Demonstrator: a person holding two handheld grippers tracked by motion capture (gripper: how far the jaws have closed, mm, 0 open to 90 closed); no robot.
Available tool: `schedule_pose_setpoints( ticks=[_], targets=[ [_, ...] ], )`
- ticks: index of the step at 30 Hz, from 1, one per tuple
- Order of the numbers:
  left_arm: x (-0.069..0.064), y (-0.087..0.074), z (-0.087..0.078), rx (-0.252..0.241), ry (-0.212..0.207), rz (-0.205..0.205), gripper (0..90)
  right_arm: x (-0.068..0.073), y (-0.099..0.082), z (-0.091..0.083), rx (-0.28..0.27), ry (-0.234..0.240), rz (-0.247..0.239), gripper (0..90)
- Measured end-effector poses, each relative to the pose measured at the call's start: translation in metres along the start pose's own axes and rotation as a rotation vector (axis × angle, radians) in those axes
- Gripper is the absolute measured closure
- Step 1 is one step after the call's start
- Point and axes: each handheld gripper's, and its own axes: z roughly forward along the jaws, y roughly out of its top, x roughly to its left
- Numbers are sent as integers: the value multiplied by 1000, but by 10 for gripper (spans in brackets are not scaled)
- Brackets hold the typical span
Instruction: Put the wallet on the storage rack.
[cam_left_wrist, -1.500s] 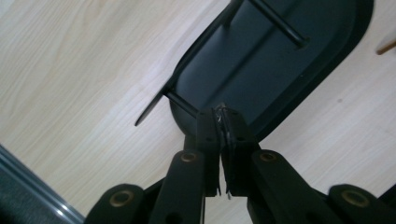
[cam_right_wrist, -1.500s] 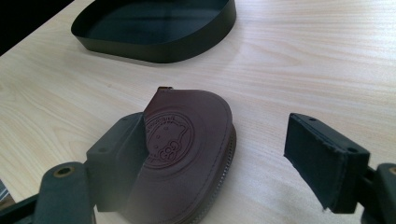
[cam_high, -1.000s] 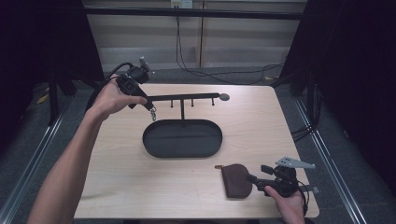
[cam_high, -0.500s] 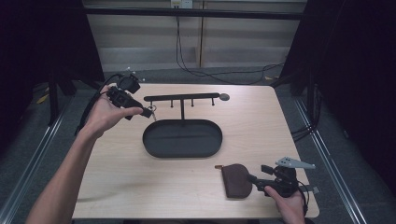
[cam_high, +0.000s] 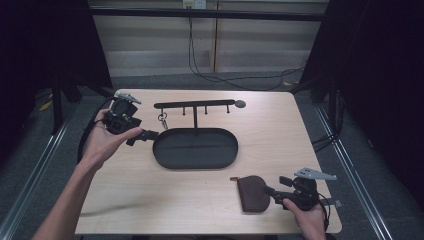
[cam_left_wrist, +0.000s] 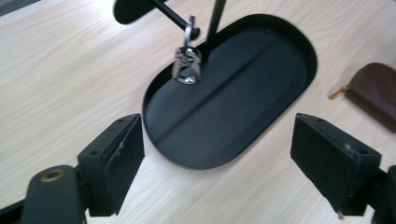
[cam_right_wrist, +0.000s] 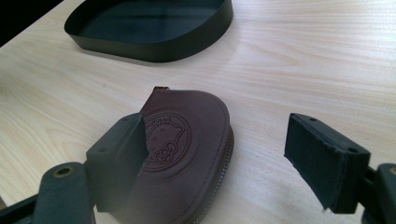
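Down at the lower right of the high view, the right gripper sits low on the table with its jaws spread, nothing pinched between them. In the right gripper view the brown leather pouch lies flat at the bottom centre, one jaw overlapping its near edge and the other standing apart over bare wood; whether that near pad touches the leather I cannot tell.

Further up, in the middle of the frame, is the black oval tray, with a thin rack rising from it. A small metal key ring hangs from the rack's hook at the upper centre of the left gripper view, dangling above the tray.

At the middle left of the high view, the left gripper has just been opening; its jaws stand wide with nothing between them, close beside the tray's end.

The hazards, as I judge them: a careless swing of the left hand could knock the slender rack and shake the key ring off, and a one-sided bite on the pouch's rounded edge may simply push it along the smooth tabletop.
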Motion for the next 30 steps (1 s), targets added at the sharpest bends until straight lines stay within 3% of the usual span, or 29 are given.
schedule_pose_setpoints(
  ticks=[2, 5, 7, 10, 12, 14, 16, 19, 20, 25, 27, 28, 30],
  targets=[
    [-2, -8, 1, -8, -20, 15, 159, 0, 0, -1, 2, 0, 1, 208],
    [-6, -21, 3, -29, -15, 31, 162, -1, -1, -2, -1, -2, -1, 208],
    [-6, -31, 5, -47, -22, 6, 162, 0, -1, -2, -4, -1, 0, 208],
    [-7, -40, 6, -64, -19, 2, 163, 0, 0, -2, -1, -1, -2, 208],
    [-14, -55, 9, -59, 24, 12, 164, 0, -1, -1, -1, -2, -1, 208],
    [-20, -64, 10, -65, 39, 20, 164, 0, 0, -1, -1, -3, 2, 208],
    [-25, -72, 12, -55, 65, 53, 164, 0, -1, -1, 2, 0, 0, 208],
    [-28, -82, 13, -69, 67, 54, 164, 0, -1, -1, 1, -1, -1, 208],
    [-27, -91, 17, -44, 21, 65, 165, 0, -1, -1, 0, -1, 1, 208],
    [-21, -111, 20, -30, -4, 6, 174, -2, 0, 1, 1, -1, 18, 207],
    [-21, -119, 21, -44, 16, -17, 162, -3, 0, 1, 2, 0, 22, 207],
    [-22, -129, 22, -56, 24, -51, 164, -2, 0, 1, 1, -2, 23, 210],
    [-24, -134, 24, -69, 3, -67, 167, -2, 0, 1, -2, -5, 22, 208]
  ],
)
